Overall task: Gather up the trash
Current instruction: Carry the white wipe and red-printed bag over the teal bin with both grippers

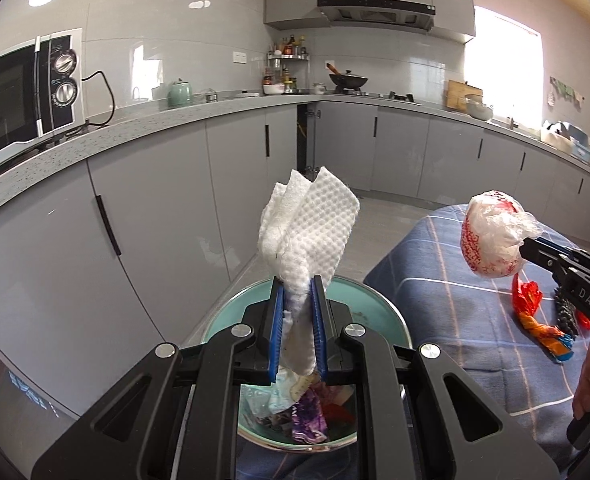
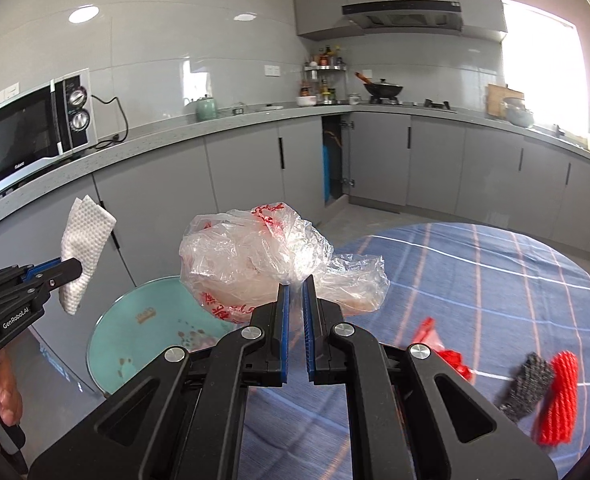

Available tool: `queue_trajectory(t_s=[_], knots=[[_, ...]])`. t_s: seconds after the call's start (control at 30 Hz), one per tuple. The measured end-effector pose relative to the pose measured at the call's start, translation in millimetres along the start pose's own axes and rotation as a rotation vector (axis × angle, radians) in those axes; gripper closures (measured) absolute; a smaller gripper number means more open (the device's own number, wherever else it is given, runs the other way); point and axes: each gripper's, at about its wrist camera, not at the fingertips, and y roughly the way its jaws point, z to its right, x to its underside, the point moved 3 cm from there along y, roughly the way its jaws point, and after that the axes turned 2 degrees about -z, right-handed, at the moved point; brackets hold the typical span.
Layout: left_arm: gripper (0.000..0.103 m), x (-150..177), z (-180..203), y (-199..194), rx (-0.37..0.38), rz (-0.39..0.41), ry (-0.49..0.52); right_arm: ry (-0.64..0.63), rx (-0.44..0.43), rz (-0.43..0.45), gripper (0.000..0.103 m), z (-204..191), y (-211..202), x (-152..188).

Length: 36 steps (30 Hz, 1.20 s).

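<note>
Both my grippers loaded, trash bin just below.

My left gripper (image 1: 298,284) is clamped on a crumpled white paper towel (image 1: 305,232), jaws nearly together with the towel sticking up past the tips; directly beneath sits the teal trash bin (image 1: 379,304), already holding wrappers (image 1: 309,420) (one purple, others hard to tell). My right gripper (image 2: 296,282) pinches a thin neck of a clear plastic bag (image 2: 255,256) with red print, its blue pads almost touching. Right of the bin, the blue plaid tablecloth (image 2: 475,280) carries a red mesh sleeve (image 2: 559,396), a dark mesh piece (image 2: 529,384) and red scraps (image 2: 453,360). Beyond, grey cabinets (image 2: 247,160) and a microwave (image 2: 31,132).
</note>
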Motion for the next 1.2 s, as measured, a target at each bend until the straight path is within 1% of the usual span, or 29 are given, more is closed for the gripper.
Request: queue_trajectory(t_s=[0.3, 0.8, 1.2], knots=[[0.089, 0, -19, -1, -0.039, 0.004, -0.022, -0.03, -0.044, -0.004, 0.096, -21, 17, -4], [0.089, 7, -38, 3, -0.107, -0.015, -0.043, -0.075, -0.093, -0.024, 0.096, -49, 38, -4], [0.089, 9, -40, 6, -0.121, -0.029, -0.051, -0.094, -0.113, -0.033, 0.096, -56, 44, -3]])
